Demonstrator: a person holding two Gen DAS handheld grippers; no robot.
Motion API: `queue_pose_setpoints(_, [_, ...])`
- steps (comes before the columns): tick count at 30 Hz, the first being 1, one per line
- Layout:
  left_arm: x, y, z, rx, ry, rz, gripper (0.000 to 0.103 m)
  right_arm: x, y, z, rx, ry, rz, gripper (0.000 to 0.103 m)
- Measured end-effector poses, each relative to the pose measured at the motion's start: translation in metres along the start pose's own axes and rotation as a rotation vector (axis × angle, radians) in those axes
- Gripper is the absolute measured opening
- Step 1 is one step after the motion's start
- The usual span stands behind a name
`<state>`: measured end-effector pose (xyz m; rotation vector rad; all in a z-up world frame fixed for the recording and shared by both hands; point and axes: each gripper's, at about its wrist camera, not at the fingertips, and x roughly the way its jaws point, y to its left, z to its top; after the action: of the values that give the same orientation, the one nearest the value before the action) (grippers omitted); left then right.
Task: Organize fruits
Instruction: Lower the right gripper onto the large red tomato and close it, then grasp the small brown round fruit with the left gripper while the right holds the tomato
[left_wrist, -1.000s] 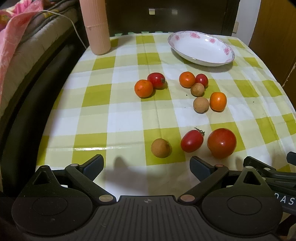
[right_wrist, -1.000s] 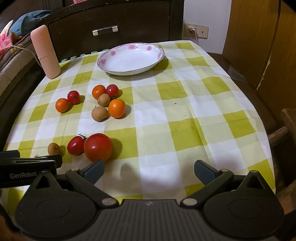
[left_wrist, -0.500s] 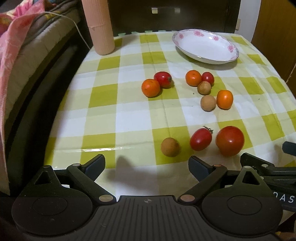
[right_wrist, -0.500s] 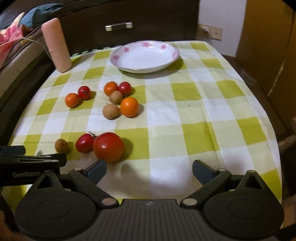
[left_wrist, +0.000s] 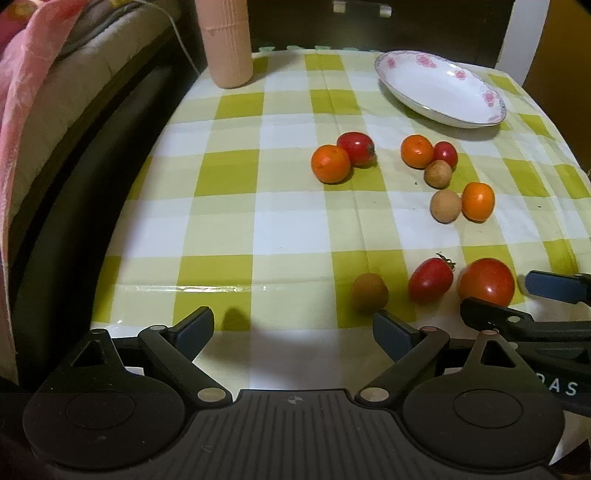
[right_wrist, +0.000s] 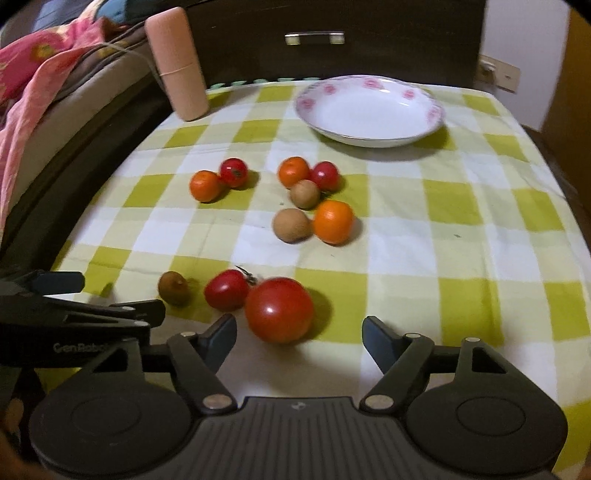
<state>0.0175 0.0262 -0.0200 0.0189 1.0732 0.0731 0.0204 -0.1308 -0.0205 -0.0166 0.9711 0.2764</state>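
Your pink cylinder (left_wrist: 225, 40) is cut off at the top edge in the left wrist view. The brown fruit (left_wrist: 369, 292) nearest the tabletop's near edge is smeared by blur there. The right tongs (left_wrist: 524, 299) run off the right edge, their lettering half lost. In the right wrist view the left tongs (right_wrist: 99, 295) are cut by the left edge, with blurred lettering.
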Motion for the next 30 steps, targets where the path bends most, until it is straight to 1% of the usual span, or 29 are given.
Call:
queue_pose_setpoints(2, [0.003, 0.0, 0.0, 0.0, 0.011, 0.008, 0.095, 0.005, 0.001, 0.003, -0.018, 0.01, 0.014, 0.069])
queue_pose_setpoints(5, [0.008, 0.0, 0.0, 0.002, 0.029, 0.006, 0.093, 0.014, 0.002, 0.005, -0.039, 0.032, 0.052, 0.057])
queue_pose_setpoints(7, [0.01, 0.0, 0.0, 0.002, 0.033, 0.005, 0.092, 0.017, 0.004, 0.005, -0.048, 0.043, 0.071, 0.053])
queue_pose_setpoints(10, [0.012, 0.0, 0.001, -0.001, 0.031, -0.012, 0.091, 0.019, 0.006, 0.005, -0.071, 0.042, 0.075, 0.049])
queue_pose_setpoints(12, [0.012, 0.0, 0.001, 0.0, 0.028, -0.018, 0.091, 0.02, 0.006, 0.006, -0.079, 0.04, 0.076, 0.042])
queue_pose_setpoints(15, [0.014, -0.005, 0.001, 0.018, 0.025, -0.021, 0.09, 0.02, 0.006, 0.007, -0.089, 0.041, 0.072, 0.041])
queue_pose_setpoints(19, [0.014, -0.013, 0.004, 0.052, -0.002, -0.036, 0.084, 0.018, 0.003, 0.006, -0.085, 0.044, 0.064, 0.04])
queue_pose_setpoints(26, [0.017, -0.015, 0.007, 0.058, -0.022, -0.056, 0.083, 0.012, -0.014, 0.006, -0.004, 0.039, 0.052, 0.04])
queue_pose_setpoints(30, [0.015, -0.015, 0.003, 0.069, -0.025, -0.057, 0.08, 0.012, -0.016, 0.007, 0.009, 0.042, 0.052, 0.04])
